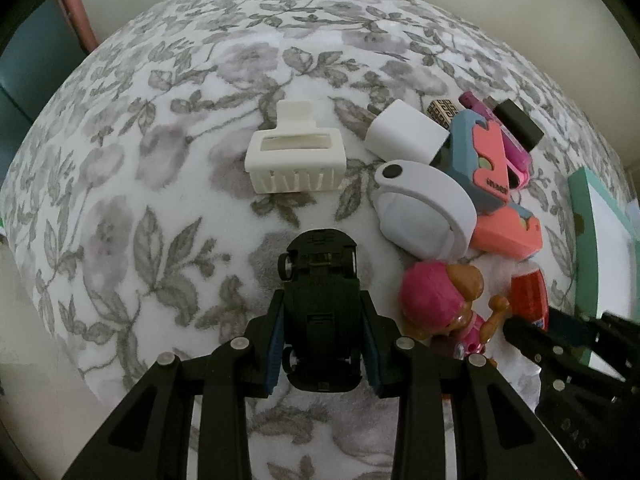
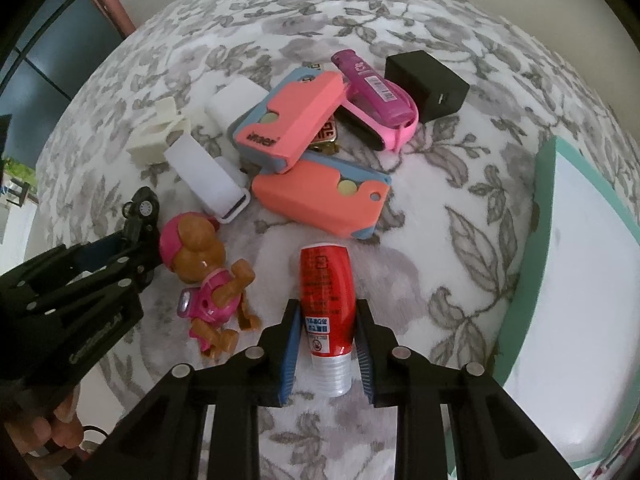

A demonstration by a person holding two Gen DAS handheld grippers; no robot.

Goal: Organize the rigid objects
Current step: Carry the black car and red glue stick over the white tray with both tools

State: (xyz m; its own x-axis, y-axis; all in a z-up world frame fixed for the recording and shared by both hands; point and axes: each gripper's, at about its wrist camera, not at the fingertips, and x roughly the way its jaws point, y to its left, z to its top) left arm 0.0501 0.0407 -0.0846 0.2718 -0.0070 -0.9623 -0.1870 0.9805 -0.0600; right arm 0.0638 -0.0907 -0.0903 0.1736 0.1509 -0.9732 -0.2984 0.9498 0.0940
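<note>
My left gripper (image 1: 322, 320) is shut on a black toy car (image 1: 320, 304), which lies upside down between the pads on the floral blanket (image 1: 160, 200). My right gripper (image 2: 329, 330) has its pads on both sides of a red tube with a clear cap (image 2: 327, 300); it looks shut on it. A pink and brown puppy figure (image 2: 208, 276) lies between the two grippers and also shows in the left wrist view (image 1: 444, 300). The left gripper shows in the right wrist view (image 2: 100, 264).
A pile lies ahead: two coral and blue cases (image 2: 296, 120) (image 2: 320, 200), a pink stapler (image 2: 376, 96), a black charger (image 2: 428, 80), a white charger (image 1: 408, 136), a white round holder (image 1: 424, 208), a white hair claw (image 1: 294, 160). A teal-edged white box (image 2: 568, 280) stands at right.
</note>
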